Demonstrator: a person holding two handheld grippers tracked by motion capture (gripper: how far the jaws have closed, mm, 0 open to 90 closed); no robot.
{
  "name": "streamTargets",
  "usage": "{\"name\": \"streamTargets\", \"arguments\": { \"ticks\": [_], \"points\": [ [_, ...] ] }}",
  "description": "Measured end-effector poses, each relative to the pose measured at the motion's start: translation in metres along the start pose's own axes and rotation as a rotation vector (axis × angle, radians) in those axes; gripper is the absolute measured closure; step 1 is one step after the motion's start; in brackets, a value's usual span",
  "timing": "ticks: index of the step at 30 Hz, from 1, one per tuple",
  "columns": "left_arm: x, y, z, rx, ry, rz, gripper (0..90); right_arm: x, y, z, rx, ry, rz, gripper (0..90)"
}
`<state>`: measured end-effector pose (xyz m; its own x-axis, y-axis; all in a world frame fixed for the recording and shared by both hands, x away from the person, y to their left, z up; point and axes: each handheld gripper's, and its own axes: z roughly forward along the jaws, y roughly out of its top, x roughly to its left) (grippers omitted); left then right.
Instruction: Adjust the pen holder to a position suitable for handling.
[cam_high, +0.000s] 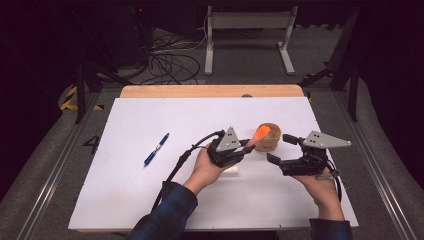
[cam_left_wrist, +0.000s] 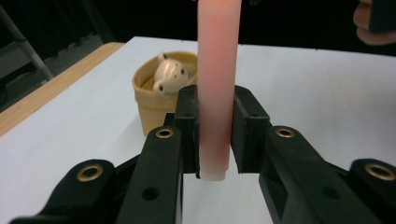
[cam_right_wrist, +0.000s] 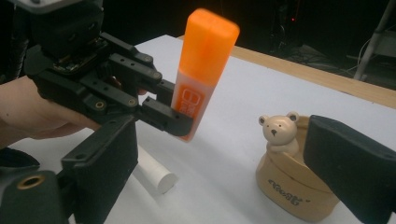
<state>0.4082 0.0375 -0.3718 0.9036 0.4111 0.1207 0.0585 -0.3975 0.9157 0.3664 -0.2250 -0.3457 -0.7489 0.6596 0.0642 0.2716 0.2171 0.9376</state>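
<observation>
Your left gripper pinches the orange highlighter beside the bear cup; your right gripper, just right of the cup, stands spread, nothing between its jaws.

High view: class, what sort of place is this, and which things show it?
Probably a lab recording set-up: a white table amid dark curtains, loose cables on the floor, and a hand-held left gripper clamping an orange highlighter.

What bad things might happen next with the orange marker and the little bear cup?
1. The left gripper pinches the orange highlighter near its bottom end, so it might tip or slip out.
2. The bear cup sits close by; a swing might knock it over.
3. The white cylinder lies under the left hand and might roll if bumped.
</observation>
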Motion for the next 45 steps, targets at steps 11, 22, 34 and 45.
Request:
{"name": "streamTargets", "arguments": {
  "ticks": [11, 22, 34, 45],
  "points": [
    [0.012, 0.017, 0.015, -0.130, -0.067, -0.057, 75.3, -0.003, -0.004, -0.003, 0.010, -0.008, 0.010, 9.2],
    [0.029, 0.026, 0.038, -0.159, -0.064, -0.068, 75.3, -0.006, -0.005, -0.006, 0.005, -0.011, 0.024, 9.3],
    [0.051, 0.019, 0.068, -0.193, -0.039, -0.135, 75.3, -0.009, -0.007, -0.009, -0.007, -0.026, 0.018, 9.3],
    [0.063, 0.003, 0.084, -0.196, -0.044, -0.275, 75.3, -0.009, -0.007, -0.009, -0.008, -0.028, 0.015, 9.7]
  ]
}}
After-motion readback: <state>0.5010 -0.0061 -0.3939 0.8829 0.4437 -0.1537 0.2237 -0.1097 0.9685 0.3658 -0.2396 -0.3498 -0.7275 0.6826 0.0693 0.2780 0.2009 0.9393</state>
